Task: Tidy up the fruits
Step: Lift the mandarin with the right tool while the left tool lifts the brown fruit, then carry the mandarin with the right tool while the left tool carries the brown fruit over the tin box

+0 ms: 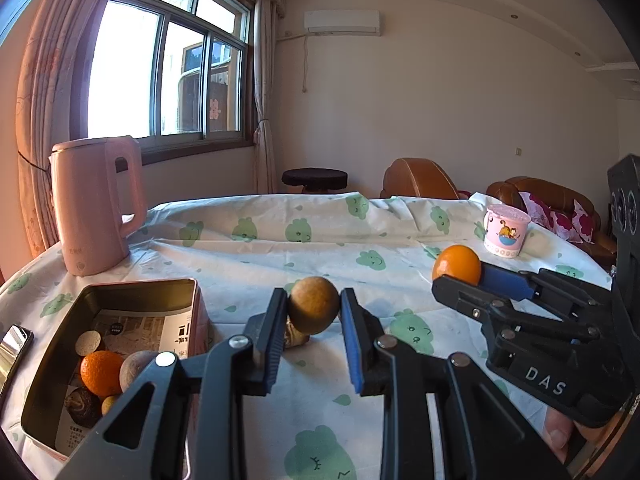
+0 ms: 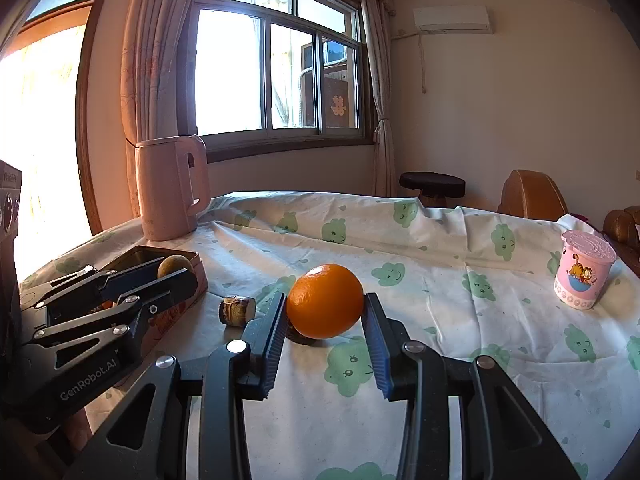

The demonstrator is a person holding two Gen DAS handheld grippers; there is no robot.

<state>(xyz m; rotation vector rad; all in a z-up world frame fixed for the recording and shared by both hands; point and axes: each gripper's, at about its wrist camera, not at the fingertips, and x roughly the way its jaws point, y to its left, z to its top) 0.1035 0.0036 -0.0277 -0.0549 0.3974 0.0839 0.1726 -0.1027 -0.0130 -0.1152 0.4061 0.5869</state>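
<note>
Sunlit from the window, our cloth-covered surface (image 1: 328, 240) carries a tin box (image 1: 52, 360) of fruit at its left edge. Our left claw (image 1: 314, 310) is clamped tight on a brown round fruit (image 1: 314, 310), lifted beside the box. Our right claw (image 2: 325, 304), narrowly parted, grips an orange (image 2: 325, 301) above mid-surface.

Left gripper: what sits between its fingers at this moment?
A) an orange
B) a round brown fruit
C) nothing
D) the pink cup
B: in the left wrist view the left gripper is closed on a round brown fruit, while the orange is in the right gripper.
</note>
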